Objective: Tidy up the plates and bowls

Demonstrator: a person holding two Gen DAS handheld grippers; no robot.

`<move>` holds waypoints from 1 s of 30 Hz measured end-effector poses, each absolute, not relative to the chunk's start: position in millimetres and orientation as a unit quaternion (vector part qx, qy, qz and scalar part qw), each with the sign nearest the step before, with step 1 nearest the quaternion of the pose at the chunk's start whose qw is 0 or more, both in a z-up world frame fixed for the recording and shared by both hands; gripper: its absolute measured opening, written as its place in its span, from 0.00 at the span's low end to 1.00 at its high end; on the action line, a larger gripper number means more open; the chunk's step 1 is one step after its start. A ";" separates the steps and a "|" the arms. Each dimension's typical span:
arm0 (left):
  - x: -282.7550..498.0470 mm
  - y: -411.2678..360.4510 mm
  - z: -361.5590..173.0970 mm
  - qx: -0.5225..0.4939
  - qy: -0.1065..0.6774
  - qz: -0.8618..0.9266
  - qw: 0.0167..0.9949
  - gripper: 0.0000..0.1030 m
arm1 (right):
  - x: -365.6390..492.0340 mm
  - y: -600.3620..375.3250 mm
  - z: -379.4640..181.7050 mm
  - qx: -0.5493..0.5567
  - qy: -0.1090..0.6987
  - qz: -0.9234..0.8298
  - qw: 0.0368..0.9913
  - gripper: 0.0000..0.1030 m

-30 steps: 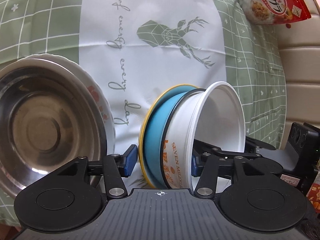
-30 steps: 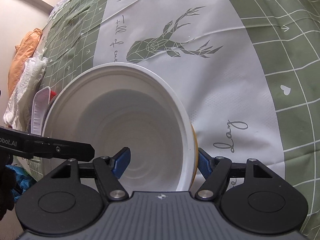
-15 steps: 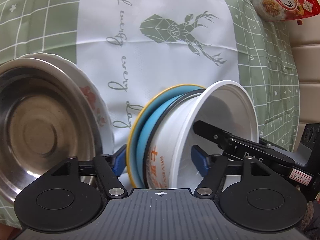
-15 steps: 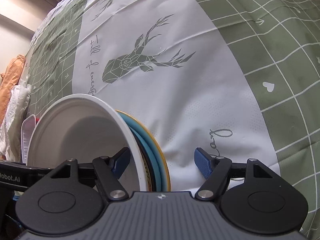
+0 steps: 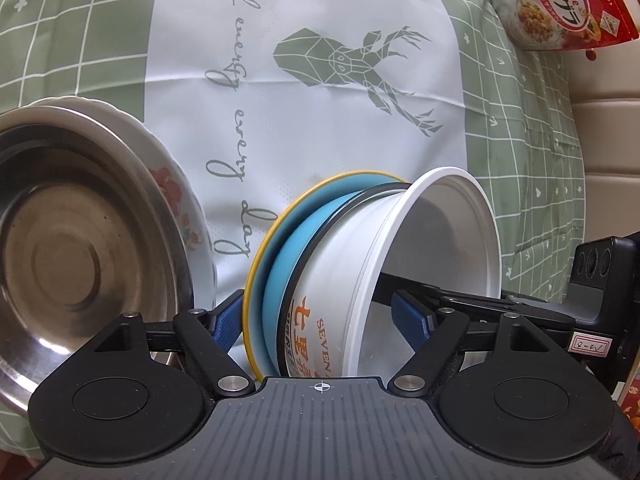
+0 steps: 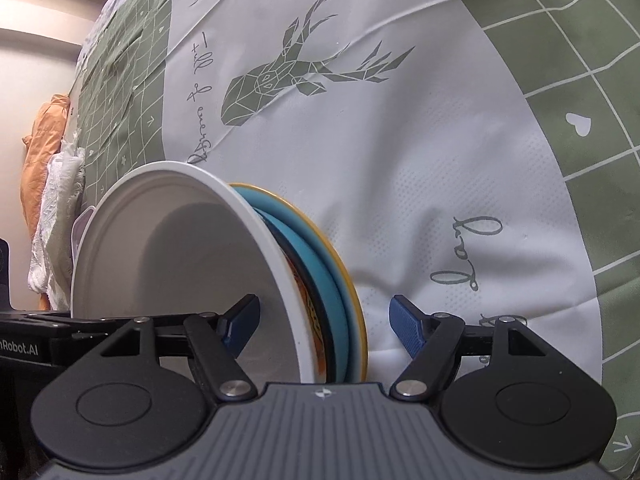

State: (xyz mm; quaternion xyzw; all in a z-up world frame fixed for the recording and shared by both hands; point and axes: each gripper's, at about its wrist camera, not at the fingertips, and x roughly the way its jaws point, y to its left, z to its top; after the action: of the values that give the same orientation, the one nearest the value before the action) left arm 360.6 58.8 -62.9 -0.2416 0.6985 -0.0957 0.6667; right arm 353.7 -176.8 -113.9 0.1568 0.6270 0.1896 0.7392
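Note:
A white paper bowl (image 5: 352, 280) with orange print sits nested in a blue bowl (image 5: 280, 280) on a yellow-rimmed plate (image 5: 256, 264). My left gripper (image 5: 320, 320) is open, its fingers on either side of this stack. My right gripper (image 6: 324, 320) is also open and straddles the same stack (image 6: 312, 280) from the opposite side, one finger inside the white bowl (image 6: 180, 264). The right gripper's body (image 5: 520, 312) shows in the left wrist view. A steel bowl (image 5: 80, 256) rests in a flowered white plate (image 5: 176, 200) at left.
The stack lies on a green and white tablecloth (image 5: 304, 120) with a deer print. A red cereal bag (image 5: 560, 4) lies at the far right corner. Orange and white cloths (image 6: 52, 184) hang beyond the table's far edge in the right wrist view.
My right gripper has slid sideways, from facing into the white bowl to straddling the stack's rims. My left gripper has stayed open around the stack.

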 end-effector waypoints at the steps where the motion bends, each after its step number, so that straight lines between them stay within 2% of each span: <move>1: 360.3 58.8 -62.6 -0.240 0.698 -0.097 0.667 0.79 | 353.3 -176.9 -113.9 0.158 0.626 0.191 0.739 0.70; 7: 359.3 54.3 -60.3 -0.222 0.697 -0.106 0.673 0.79 | 354.0 -181.0 -115.6 0.176 0.625 0.201 0.733 0.70; 15: 358.3 54.2 -63.8 -0.217 0.701 -0.100 0.672 0.74 | 351.1 -171.4 -111.6 0.141 0.626 0.223 0.734 0.70; 30: 347.4 33.8 -51.6 -0.149 0.683 -0.110 0.707 0.73 | 349.1 -175.4 -112.2 0.111 0.613 0.242 0.744 0.70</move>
State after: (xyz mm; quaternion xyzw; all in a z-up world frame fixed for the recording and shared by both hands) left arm 347.4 33.8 -51.6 -0.1485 0.6831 -0.1101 0.7066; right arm 349.1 -175.4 -112.2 0.1112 0.6131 0.2419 0.7438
